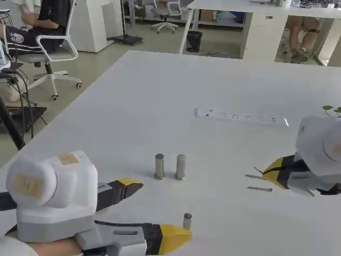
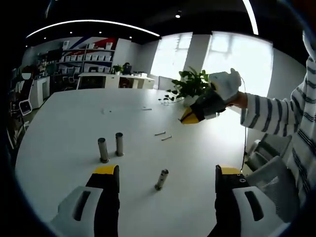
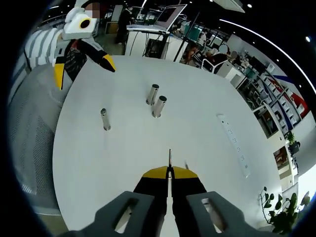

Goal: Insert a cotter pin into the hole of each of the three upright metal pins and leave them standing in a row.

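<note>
Left tool (image 1: 154,209) is released, jaws wide apart, low over the near side of the table (image 1: 106,122). Pin C (image 1: 187,221) stands upright close to the tip of one jaw. In the left gripper view, pin C (image 2: 162,178) sits in line with the gap of the left tool (image 2: 167,171), a bit ahead of the tips, and neither jaw touches it.

Pin A (image 1: 159,166) and pin B (image 1: 180,167) stand upright just beside each other mid-table, at 12 o'clock from pin C and well apart from it. So I've got a pair plus one, not a row.

Right tool (image 3: 169,173) is clenched on the held cotter pin (image 3: 169,157), a thin sliver poking straight out from between the shut tips. Its view looks across the table at pin A (image 3: 153,94), pin B (image 3: 159,106) and pin C (image 3: 104,119). In head view the right tool (image 1: 266,173) is at 3 o'clock from the pair. The left gripper view shows it raised off the table.

Two loose cotter pins (image 1: 260,188) lie flat on the table right by the right tool's tip. Power strip (image 1: 240,116) is at 1 o'clock from the pair, farther back.
</note>
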A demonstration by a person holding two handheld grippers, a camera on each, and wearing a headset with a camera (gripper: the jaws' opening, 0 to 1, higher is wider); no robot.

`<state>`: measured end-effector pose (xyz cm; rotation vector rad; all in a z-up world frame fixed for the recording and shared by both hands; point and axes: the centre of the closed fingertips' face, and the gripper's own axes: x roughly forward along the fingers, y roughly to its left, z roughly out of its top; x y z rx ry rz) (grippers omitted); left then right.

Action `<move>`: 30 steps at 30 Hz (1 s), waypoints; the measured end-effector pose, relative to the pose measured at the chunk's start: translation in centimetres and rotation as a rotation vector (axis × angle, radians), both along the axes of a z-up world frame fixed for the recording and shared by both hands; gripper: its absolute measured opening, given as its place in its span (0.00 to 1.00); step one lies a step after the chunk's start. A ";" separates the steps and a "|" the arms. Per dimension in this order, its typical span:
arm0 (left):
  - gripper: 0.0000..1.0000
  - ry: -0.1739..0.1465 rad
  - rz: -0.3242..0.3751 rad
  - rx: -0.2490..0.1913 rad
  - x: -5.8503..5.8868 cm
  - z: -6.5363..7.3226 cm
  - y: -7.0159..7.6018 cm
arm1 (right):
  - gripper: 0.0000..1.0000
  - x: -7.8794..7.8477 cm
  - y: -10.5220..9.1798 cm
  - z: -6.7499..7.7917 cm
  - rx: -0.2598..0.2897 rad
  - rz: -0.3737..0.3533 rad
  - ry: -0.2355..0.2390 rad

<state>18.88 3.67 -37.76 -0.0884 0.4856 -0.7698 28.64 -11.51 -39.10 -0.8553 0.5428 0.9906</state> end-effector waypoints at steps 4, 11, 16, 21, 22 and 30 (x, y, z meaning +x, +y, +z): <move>0.75 0.008 -0.033 0.004 0.0 0.1 -0.8 | 0.00 -1.0 0.6 1.5 0.038 0.006 -0.047; 0.71 -0.002 -0.061 -0.003 0.6 0.7 -2.1 | 0.00 -2.3 2.1 4.2 0.113 0.026 -0.109; 0.67 -0.021 -0.065 -0.028 1.2 1.6 -3.0 | 0.00 -2.6 2.9 5.6 0.128 0.046 -0.177; 0.65 -0.017 -0.070 -0.057 1.7 2.1 -3.6 | 0.00 -3.6 3.9 5.9 0.109 0.092 -0.223; 0.63 -0.017 -0.073 -0.056 1.8 2.1 -3.7 | 0.00 -3.8 4.0 5.8 0.102 0.101 -0.228; 0.51 -0.037 -0.075 -0.153 2.9 4.8 -4.9 | 0.00 -5.0 5.3 5.7 0.090 0.135 -0.289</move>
